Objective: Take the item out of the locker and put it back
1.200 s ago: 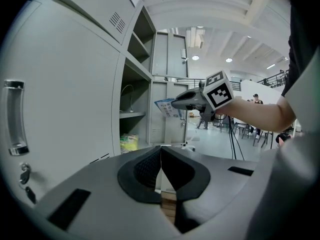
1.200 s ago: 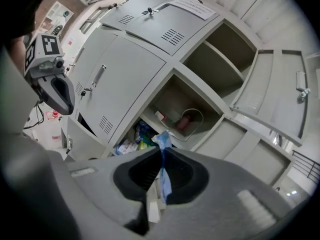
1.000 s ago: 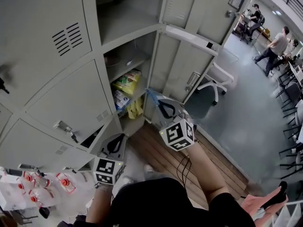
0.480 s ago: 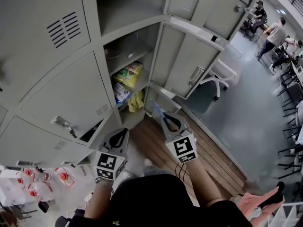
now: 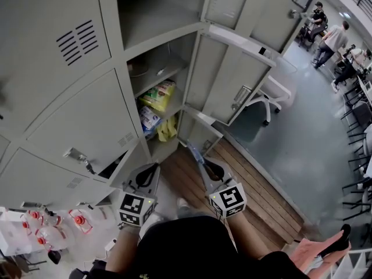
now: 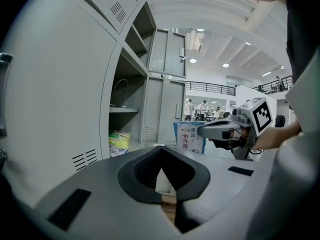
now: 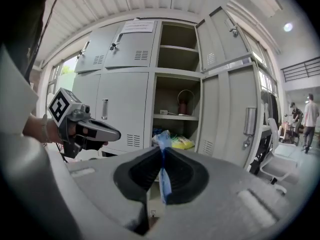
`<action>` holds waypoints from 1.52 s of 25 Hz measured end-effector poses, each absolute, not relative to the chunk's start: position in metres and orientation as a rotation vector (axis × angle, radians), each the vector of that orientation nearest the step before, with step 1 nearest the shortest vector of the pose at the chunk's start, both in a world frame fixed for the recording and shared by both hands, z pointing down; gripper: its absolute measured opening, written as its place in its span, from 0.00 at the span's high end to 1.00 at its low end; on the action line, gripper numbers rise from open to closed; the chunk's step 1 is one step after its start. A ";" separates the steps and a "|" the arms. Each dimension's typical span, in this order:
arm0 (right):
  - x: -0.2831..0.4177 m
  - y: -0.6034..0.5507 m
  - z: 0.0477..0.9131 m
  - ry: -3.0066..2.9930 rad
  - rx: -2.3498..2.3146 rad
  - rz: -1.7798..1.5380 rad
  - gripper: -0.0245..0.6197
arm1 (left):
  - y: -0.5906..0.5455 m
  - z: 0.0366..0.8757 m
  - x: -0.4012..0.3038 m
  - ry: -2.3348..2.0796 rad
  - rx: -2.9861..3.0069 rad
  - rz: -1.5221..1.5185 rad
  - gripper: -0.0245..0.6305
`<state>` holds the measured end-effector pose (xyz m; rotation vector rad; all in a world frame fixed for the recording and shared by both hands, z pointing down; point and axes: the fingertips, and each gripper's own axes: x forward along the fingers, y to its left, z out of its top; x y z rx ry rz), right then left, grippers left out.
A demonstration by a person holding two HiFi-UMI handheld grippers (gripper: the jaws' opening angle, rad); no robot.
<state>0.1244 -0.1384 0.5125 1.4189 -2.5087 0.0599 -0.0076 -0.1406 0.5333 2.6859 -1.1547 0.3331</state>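
The grey locker [image 5: 110,68] has one compartment open, with a yellow-green packet [image 5: 158,95], a blue-white packet [image 5: 149,119] and a yellow item [image 5: 167,129] on its shelves. My right gripper [image 5: 199,161] is shut on a thin blue packet [image 5: 193,151], held out in front of the locker and below the opening. In the right gripper view the blue packet [image 7: 164,176] stands edge-on, pinched between the pads. My left gripper [image 5: 149,172] hangs beside it, shut and holding nothing. The left gripper view shows the right gripper [image 6: 201,131] with the packet [image 6: 189,138].
The locker door [image 5: 244,74] stands swung open to the right. A white office chair [image 5: 270,95] sits behind it. Wooden boards [image 5: 250,193] lie underfoot. Red-capped bottles [image 5: 40,228] stand at the lower left. People [image 5: 331,39] work at the far right.
My right gripper has come down and back from the locker opening with the blue packet, rolling as it went. The left gripper has hardly moved.
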 end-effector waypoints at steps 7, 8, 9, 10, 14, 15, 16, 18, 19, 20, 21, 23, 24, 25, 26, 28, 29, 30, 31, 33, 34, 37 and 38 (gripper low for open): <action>0.138 -0.129 0.530 -2.510 1.464 0.172 0.94 | -0.143 0.537 -0.010 -1.155 2.677 0.328 0.95; 0.141 -0.129 0.531 -2.506 1.471 0.183 0.94 | -0.144 0.538 -0.010 -1.152 2.676 0.332 0.95; 0.144 -0.129 0.532 -2.501 1.479 0.192 0.94 | -0.143 0.539 -0.009 -1.146 2.674 0.338 0.95; 0.146 -0.129 0.533 -2.497 1.487 0.199 0.94 | -0.143 0.539 -0.009 -1.141 2.672 0.343 0.95; 0.151 -0.131 0.531 -2.489 1.503 0.191 0.94 | -0.146 0.539 -0.008 -1.141 2.673 0.348 0.95; 0.151 -0.133 0.531 -2.480 1.501 0.169 0.94 | -0.147 0.539 -0.009 -1.145 2.672 0.351 0.95; 0.150 -0.134 0.529 -2.469 1.496 0.139 0.94 | -0.148 0.538 -0.010 -1.151 2.672 0.352 0.95; 0.148 -0.139 0.524 -2.455 1.485 0.082 0.94 | -0.150 0.536 -0.013 -1.167 2.670 0.352 0.95; 0.146 -0.143 0.520 -2.457 1.480 0.060 0.94 | -0.150 0.535 -0.015 -1.176 2.668 0.352 0.95; 0.144 -0.146 0.516 -2.462 1.475 0.038 0.94 | -0.151 0.534 -0.017 -1.184 2.666 0.355 0.95; 0.142 -0.150 0.511 -2.467 1.470 0.014 0.94 | -0.151 0.533 -0.020 -1.191 2.664 0.360 0.95; 0.138 -0.159 0.500 -2.476 1.459 -0.041 0.94 | -0.150 0.530 -0.025 -1.206 2.659 0.368 0.95; 0.136 -0.164 0.493 -2.483 1.454 -0.067 0.94 | -0.150 0.528 -0.027 -1.217 2.657 0.371 0.95; 0.134 -0.169 0.487 -2.491 1.448 -0.091 0.94 | -0.151 0.526 -0.030 -1.231 2.656 0.372 0.95; 0.131 -0.174 0.480 -2.499 1.441 -0.115 0.94 | -0.151 0.524 -0.034 -1.247 2.654 0.371 0.95; 0.127 -0.184 0.467 -2.511 1.429 -0.164 0.94 | -0.152 0.521 -0.041 -1.277 2.642 0.370 0.95; 0.124 -0.190 0.460 -2.516 1.423 -0.192 0.94 | -0.152 0.521 -0.045 -1.290 2.634 0.373 0.95; 0.122 -0.196 0.452 -2.522 1.419 -0.221 0.94 | -0.153 0.521 -0.049 -1.304 2.627 0.373 0.95; 0.119 -0.202 0.442 -2.529 1.416 -0.252 0.94 | -0.153 0.520 -0.052 -1.318 2.621 0.372 0.95; 0.114 -0.214 0.423 -2.544 1.413 -0.316 0.94 | -0.154 0.520 -0.058 -1.344 2.607 0.372 0.95; 0.111 -0.220 0.413 -2.550 1.411 -0.346 0.94 | -0.155 0.519 -0.060 -1.356 2.602 0.369 0.95; 0.100 -0.236 0.383 -2.563 1.395 -0.434 0.94 | -0.155 0.517 -0.068 -1.395 2.590 0.364 0.95; 0.096 -0.242 0.373 -2.568 1.389 -0.465 0.94 | -0.156 0.516 -0.072 -1.411 2.591 0.361 0.95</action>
